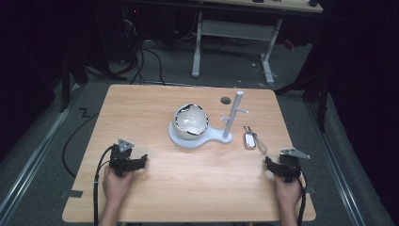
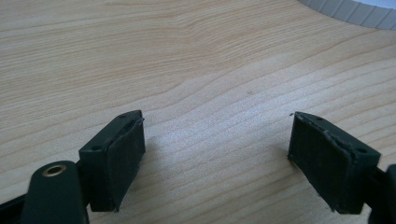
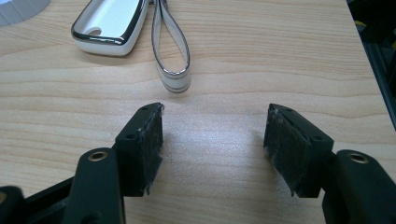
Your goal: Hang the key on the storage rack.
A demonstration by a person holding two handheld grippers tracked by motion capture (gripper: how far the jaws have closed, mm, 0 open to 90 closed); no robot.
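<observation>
Key fob: the fob (image 3: 108,24) is lying flat on the table (image 1: 188,188), near the right edge, just beside the stand's base (image 1: 195,140).
Strap: a loop strap (image 3: 171,51) is hanging off the fob and is pointing back toward the right gripper.
Which way: the fob is lying ahead of the right gripper (image 1: 277,165) and a little to its left; the strap end is the closest bit, just in front of the left jaw.
Long way: fob and strap are making one line that is running away from the person.
Nearer hand: the right hand is much nearer; the left gripper (image 1: 133,161) is sitting well apart, on the other side of the table.
Right gripper: its jaws are standing wide apart and are holding nothing.
Left gripper: its jaws are also standing wide apart, with bare wood between them.
Stand: a white pole (image 1: 233,114) with small pegs is standing up from the base, and a round white thing (image 1: 189,121) is sitting on the base.
Table top: it is smooth pale wood.
Room: dark floor, cables and another table's legs (image 1: 196,44) are sitting behind.
</observation>
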